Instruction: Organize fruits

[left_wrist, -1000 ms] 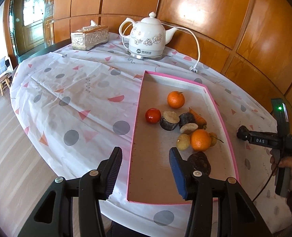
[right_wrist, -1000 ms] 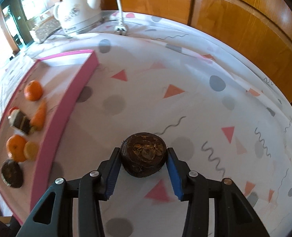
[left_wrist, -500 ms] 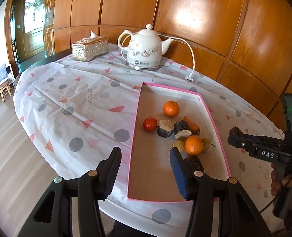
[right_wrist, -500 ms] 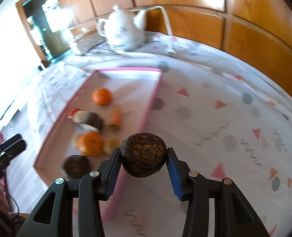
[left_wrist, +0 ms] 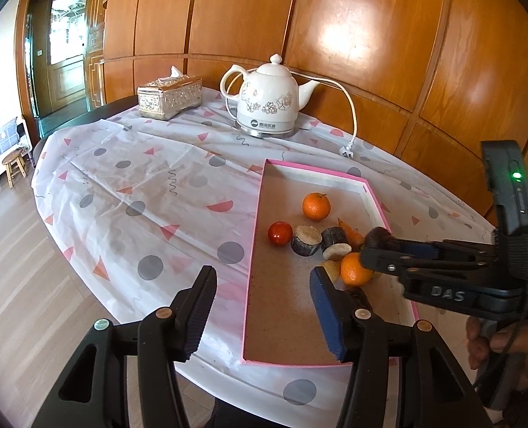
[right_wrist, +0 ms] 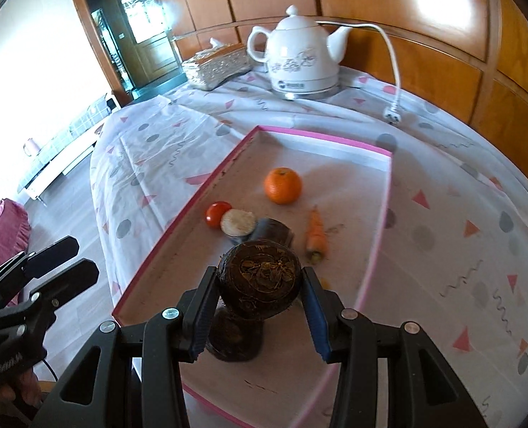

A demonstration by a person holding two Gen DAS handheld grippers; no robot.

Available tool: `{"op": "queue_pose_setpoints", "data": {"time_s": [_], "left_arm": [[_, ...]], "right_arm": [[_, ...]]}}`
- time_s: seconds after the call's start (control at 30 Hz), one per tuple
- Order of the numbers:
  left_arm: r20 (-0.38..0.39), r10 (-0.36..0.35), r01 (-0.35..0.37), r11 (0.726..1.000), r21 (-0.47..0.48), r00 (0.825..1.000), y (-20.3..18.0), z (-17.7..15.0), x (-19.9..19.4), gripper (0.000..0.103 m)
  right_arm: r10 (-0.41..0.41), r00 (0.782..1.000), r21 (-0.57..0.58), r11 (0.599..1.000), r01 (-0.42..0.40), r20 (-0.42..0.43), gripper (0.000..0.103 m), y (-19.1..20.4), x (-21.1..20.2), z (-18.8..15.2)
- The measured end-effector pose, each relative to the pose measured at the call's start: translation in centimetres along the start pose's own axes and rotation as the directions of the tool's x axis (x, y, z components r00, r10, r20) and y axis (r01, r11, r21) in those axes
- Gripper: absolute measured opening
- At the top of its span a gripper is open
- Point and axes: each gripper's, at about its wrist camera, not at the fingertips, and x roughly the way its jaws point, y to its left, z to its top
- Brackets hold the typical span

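Observation:
My right gripper is shut on a dark brown round fruit and holds it above the near part of the pink-rimmed tray. The tray holds an orange, a red tomato, two dark cut pieces, a carrot and another dark round fruit under the held one. In the left wrist view the right gripper reaches over the tray from the right, above a second orange. My left gripper is open and empty at the tray's near left corner.
A white kettle with a cord and plug stands at the back of the table. A patterned tissue box is to its left. The round table carries a white patterned cloth; wood panel walls lie behind.
My right gripper has carried the dark fruit from over the cloth at the right to above the tray. My left gripper has pulled back and risen a little, staying open.

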Motion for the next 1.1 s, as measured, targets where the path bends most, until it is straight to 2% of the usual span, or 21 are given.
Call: {"op": "queue_pose_setpoints", "data": {"time_s": [0.23,0.3,0.43,0.57,0.93,1.03,1.1], "left_arm": [[0.000,0.010,-0.010,1.000,-0.001,1.000,0.1,0.1,0.4,0.060],[0.001,0.013,-0.013,1.000,0.000,1.000,0.0,0.2,0.4,0.066],[0.015,0.012,-0.012,1.000,0.008,1.000,-0.4,0.4,0.2,0.070],[0.023,0.008,-0.008,1.000,0.017,1.000,-0.7,0.5,-0.1,0.072],[0.060,0.009,-0.013,0.998,0.059,0.998,-2.5,0.7,-1.1,0.083],[0.072,0.006,-0.010,0.998,0.067,0.997,-3.0,0.7,-1.5,0.090],[0.085,0.008,-0.014,0.997,0.074,0.996,-3.5,0.6,-1.8,0.098]], "right_arm": [[-0.013,0.999,0.036,0.999,0.014,-0.047,0.047,0.2,2.8,0.2],[-0.011,0.999,0.041,0.999,0.013,-0.038,0.050,0.2,2.8,0.1],[0.017,1.000,0.053,0.998,-0.017,-0.008,0.059,0.2,1.9,-0.2],[0.020,0.999,0.075,0.997,-0.022,0.031,0.059,0.0,0.4,-0.5],[-0.148,0.982,0.175,0.976,0.126,0.115,0.060,-1.4,-3.3,-2.9],[-0.186,0.974,0.196,0.968,0.158,0.131,0.060,-1.7,-4.2,-3.7],[-0.225,0.964,0.202,0.960,0.194,0.145,0.061,-1.7,-4.8,-4.4]]}}
